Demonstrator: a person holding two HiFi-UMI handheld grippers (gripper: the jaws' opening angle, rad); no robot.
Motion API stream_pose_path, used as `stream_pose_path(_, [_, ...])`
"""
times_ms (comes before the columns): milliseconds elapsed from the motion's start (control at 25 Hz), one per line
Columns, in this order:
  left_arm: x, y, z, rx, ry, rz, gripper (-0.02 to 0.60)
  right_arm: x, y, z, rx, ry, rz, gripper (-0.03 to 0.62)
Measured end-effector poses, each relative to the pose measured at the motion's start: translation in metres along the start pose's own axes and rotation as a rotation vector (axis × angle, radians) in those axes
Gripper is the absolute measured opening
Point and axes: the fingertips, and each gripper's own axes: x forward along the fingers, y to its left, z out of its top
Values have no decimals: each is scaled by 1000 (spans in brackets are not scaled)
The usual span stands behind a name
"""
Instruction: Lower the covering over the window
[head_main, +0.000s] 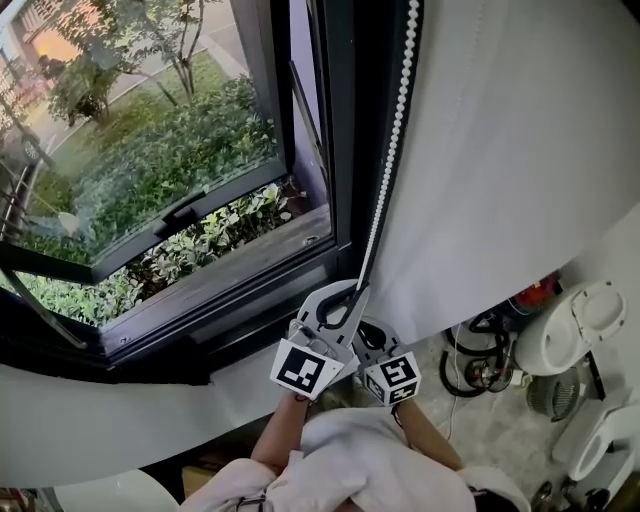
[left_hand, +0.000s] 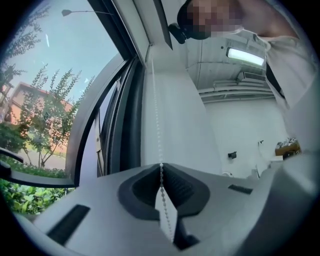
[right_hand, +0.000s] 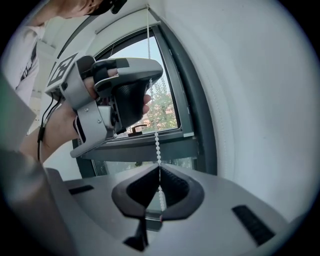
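A white bead chain (head_main: 392, 140) hangs beside the dark window frame (head_main: 340, 130), along the edge of the white roller blind (head_main: 500, 150). My left gripper (head_main: 358, 292) is shut on the chain; in the left gripper view the beads run straight up out of its closed jaws (left_hand: 161, 166). Just below it, my right gripper (head_main: 375, 338) is also shut on the same chain (right_hand: 158, 140), with the beads pinched at the tip of its jaws (right_hand: 159, 167). In the right gripper view the left gripper (right_hand: 151, 80) sits a short way higher on the chain.
The window sash (head_main: 150, 150) stands tilted open over green bushes, with a black handle (head_main: 185, 212). A white sill (head_main: 100, 420) runs below. White appliances (head_main: 570, 330) and coiled cables (head_main: 480, 360) lie on the floor at the right.
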Motion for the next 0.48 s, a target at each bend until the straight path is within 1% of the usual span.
stream_pose_path(160, [-3, 1, -11, 9, 15, 13, 18, 2, 2, -10, -25, 41, -1, 0])
stream_pose_path(320, [-5, 1, -20, -2, 24, 28, 18, -3, 0, -18, -75, 80, -40, 7])
stream_pose_path(360, [-5, 1, -21, -10, 21, 32, 18, -5, 0, -19, -83, 83, -44, 14])
stream_pose_path(480, [-6, 1, -20, -7, 17, 36, 18, -14, 1, -16, -81, 77, -43, 74])
